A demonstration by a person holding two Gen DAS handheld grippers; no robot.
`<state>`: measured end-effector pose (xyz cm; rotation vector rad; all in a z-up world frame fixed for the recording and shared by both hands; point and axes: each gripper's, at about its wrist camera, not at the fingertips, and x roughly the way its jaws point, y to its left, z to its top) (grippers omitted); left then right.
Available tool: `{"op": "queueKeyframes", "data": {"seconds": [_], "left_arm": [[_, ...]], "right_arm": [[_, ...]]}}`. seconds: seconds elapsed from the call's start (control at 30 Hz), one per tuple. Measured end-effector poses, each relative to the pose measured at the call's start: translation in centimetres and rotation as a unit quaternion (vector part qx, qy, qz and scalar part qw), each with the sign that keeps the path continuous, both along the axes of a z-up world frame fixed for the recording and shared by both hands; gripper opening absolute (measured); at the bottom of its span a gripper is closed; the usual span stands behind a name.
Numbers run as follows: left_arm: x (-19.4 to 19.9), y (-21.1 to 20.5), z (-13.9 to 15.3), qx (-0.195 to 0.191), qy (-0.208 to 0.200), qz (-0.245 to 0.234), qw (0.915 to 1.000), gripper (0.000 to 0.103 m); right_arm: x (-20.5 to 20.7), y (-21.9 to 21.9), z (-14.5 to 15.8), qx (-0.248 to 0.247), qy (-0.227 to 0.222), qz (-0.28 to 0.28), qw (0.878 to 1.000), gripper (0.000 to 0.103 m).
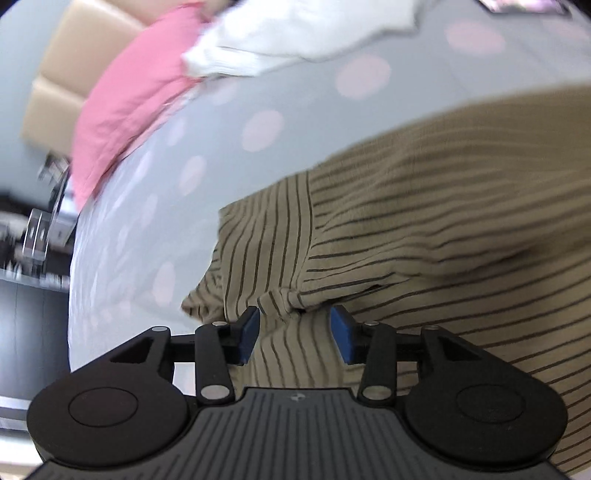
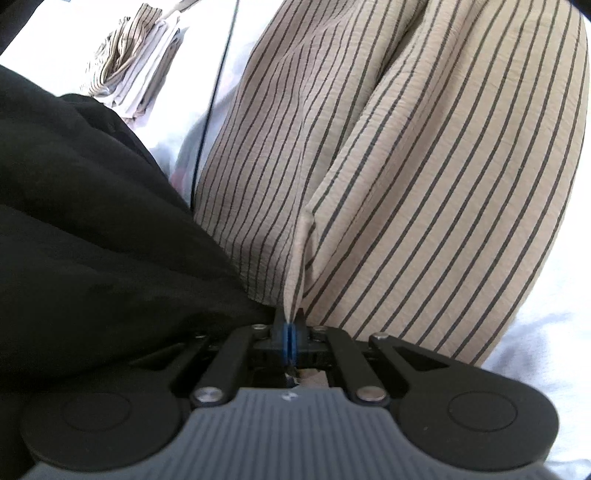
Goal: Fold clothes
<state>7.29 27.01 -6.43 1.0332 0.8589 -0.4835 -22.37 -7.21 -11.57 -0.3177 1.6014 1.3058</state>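
A tan garment with thin dark stripes (image 1: pixel 443 206) lies spread on a pale sheet with pink dots (image 1: pixel 221 122). In the left wrist view my left gripper (image 1: pixel 295 314) is open just above it. A small bunched fold of the cloth sits between and just beyond the blue pads (image 1: pixel 249 332), which do not press on it. In the right wrist view the same striped garment (image 2: pixel 406 166) fills the frame, and my right gripper (image 2: pixel 290 325) is shut on a pinched edge of it that rises as a ridge from the pads.
A pink pillow (image 1: pixel 125 99) and a white garment (image 1: pixel 295 33) lie at the far end by a beige headboard (image 1: pixel 66 74). Black cloth (image 2: pixel 92 203) lies left of the right gripper. A folded striped pile (image 2: pixel 136 59) and a thin dark cable (image 2: pixel 218 74) are farther back.
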Motion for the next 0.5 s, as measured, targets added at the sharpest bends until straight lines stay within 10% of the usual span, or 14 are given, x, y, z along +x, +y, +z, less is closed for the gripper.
{"op": "queueKeyframes", "data": {"seconds": [0.1, 0.5], "left_arm": [[-3.2, -0.2, 1.5, -0.031, 0.006, 0.037, 0.9988, 0.044], [-18.5, -2.6, 5.0, -0.166, 0.014, 0.218, 0.9617, 0.044]], "right_arm": [[-8.0, -2.9, 0.2, 0.000, -0.018, 0.007, 1.000, 0.003], [-7.0, 4.1, -2.4, 0.003, -0.075, 0.018, 0.997, 0.024]]}}
